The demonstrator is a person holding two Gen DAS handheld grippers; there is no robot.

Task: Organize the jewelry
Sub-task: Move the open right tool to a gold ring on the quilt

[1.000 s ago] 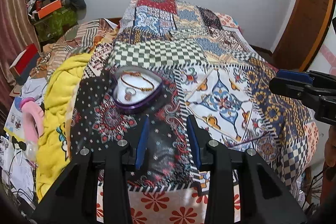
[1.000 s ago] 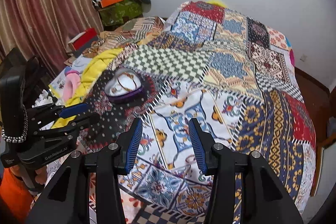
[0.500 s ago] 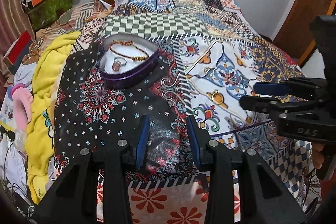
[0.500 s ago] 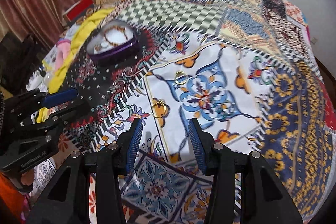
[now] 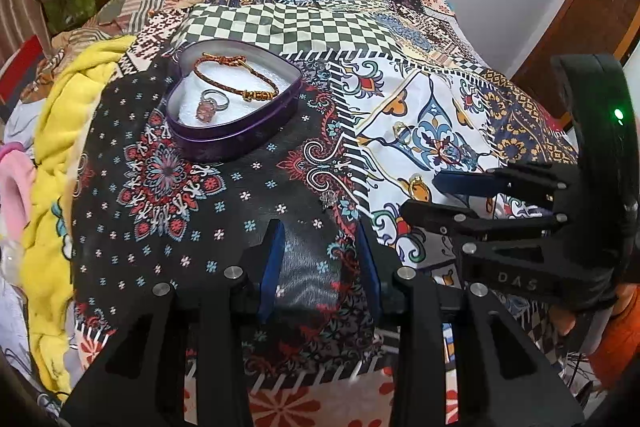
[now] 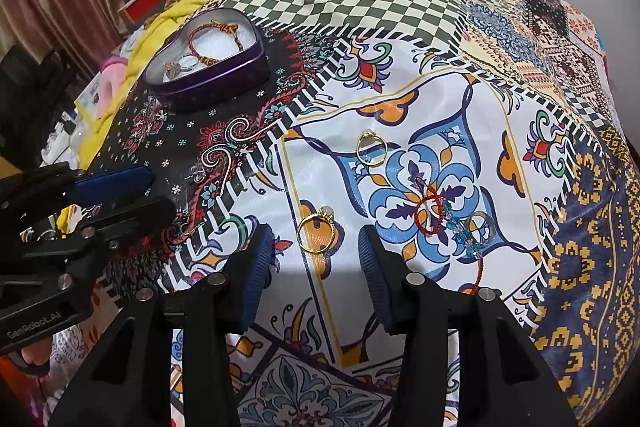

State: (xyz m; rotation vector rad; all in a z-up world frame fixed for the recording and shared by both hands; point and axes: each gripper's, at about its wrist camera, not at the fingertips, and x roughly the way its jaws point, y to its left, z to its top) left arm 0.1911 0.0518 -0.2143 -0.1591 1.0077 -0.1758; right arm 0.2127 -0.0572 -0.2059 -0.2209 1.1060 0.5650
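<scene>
In the left wrist view, the left gripper (image 5: 320, 259) has sunk lower and closer over the dark floral patch of the bedspread (image 5: 280, 27) than a second ago; its jaws stand wide apart with nothing between them. The heart-shaped tin (image 5: 234, 107) now sits larger ahead of it, already holding a braided bracelet (image 5: 236, 77) and a pink-stone ring (image 5: 211, 103). In the right wrist view, the right gripper (image 6: 316, 267) has dropped from a high look over the bed to hover just above the white panel, jaws open and empty, with a gold ring (image 6: 318, 229) lying just beyond its fingertips. A second gold ring (image 6: 371, 147), a red bead loop (image 6: 430, 213) and a silvery ring (image 6: 482, 225) lie loose nearby. The descent suggests the near gold ring is the next pick for the tin.
</scene>
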